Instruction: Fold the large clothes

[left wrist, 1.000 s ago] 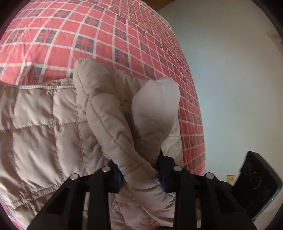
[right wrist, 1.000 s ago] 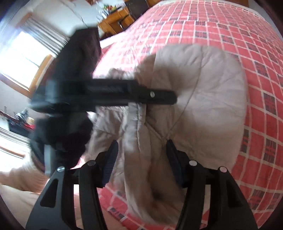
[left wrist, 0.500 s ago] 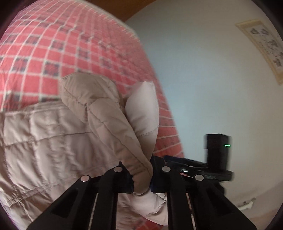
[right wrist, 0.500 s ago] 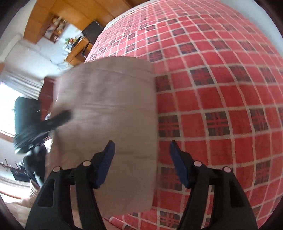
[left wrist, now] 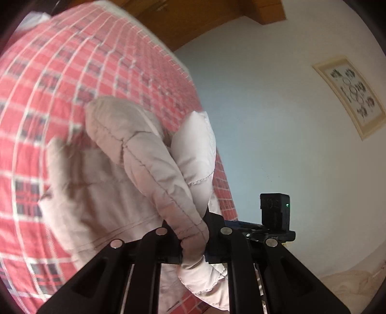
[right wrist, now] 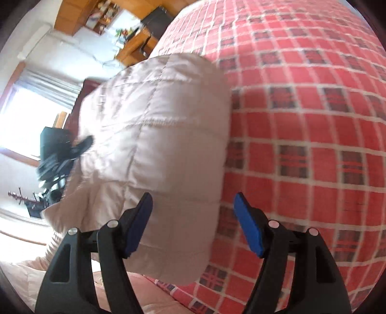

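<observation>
Beige quilted jacket [left wrist: 113, 183] on a bed [left wrist: 43, 79] under a red plaid cover, seen from both wrists.

Left wrist view: left claw [left wrist: 194, 238] pressed together on a thick rolled fold of the jacket, padded cloth bulging out between the black fingers [left wrist: 154, 241] and hanging below them toward 6 o'clock. Gripped fold running as a long tube from the claw up toward 11 o'clock, rounded end high against the plaid. A second, paler puffed lobe just beside it toward 1 o'clock, touching. Rest of the jacket spread toward 9 o'clock, blurred. Right claw [left wrist: 275, 217] partly visible at 3 o'clock as a black block with a green light, just beside the left one. Pale wall with a framed picture [left wrist: 349, 96] at 2 o'clock, wooden headboard [left wrist: 207, 19] at 12.

Right wrist view: right claw [right wrist: 193, 222] spread wide, blue pads [right wrist: 248, 229] apart, nothing between them; the left pad over the jacket's lower part, the right pad over bare plaid. Contact with the cloth not clear. Jacket [right wrist: 159, 145] folded into a bulky oblong, long axis from 6 o'clock up toward 12, leaning slightly to 1, straight edge on the right against the plaid. Left claw [right wrist: 62, 154] at 9 o'clock, blurred, at the jacket's left edge. Window [right wrist: 26, 120] at 9 o'clock, wooden furniture [right wrist: 135, 46] at 11.
</observation>
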